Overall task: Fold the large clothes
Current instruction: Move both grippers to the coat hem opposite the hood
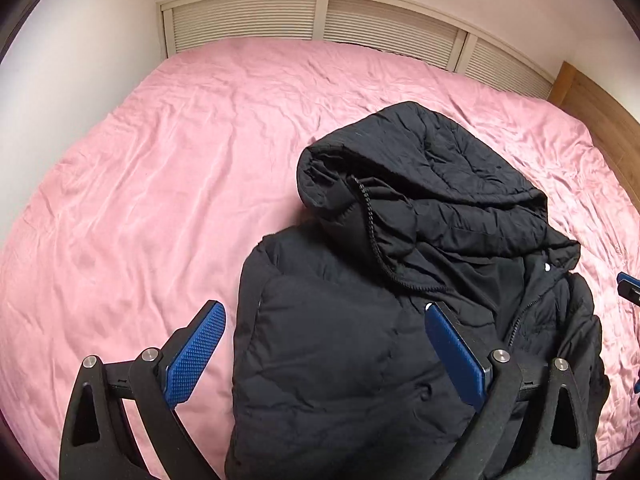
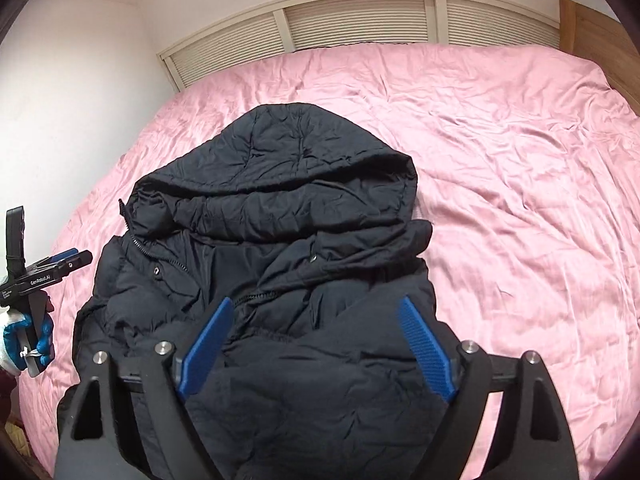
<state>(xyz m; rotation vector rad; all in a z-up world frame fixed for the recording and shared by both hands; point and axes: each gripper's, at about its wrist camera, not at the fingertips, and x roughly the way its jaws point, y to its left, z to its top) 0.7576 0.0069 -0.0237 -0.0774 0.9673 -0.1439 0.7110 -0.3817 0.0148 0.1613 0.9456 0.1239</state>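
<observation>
A: Left claw spread wide, blue pads apart, nothing between them, hovering at the coat's left edge

B: And the right claw gapes too, poised above the black hooded coat, gripping nothing

A: Coat lies on the pink bed, sides folded inward, hood pointing toward the slatted headboard

B: Gloved hand visible at far left

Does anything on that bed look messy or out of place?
Nothing is damaged or spilled. The black jacket lies bunched on the pink sheet, hood rumpled and zipper open. The sheet is wrinkled.
</observation>
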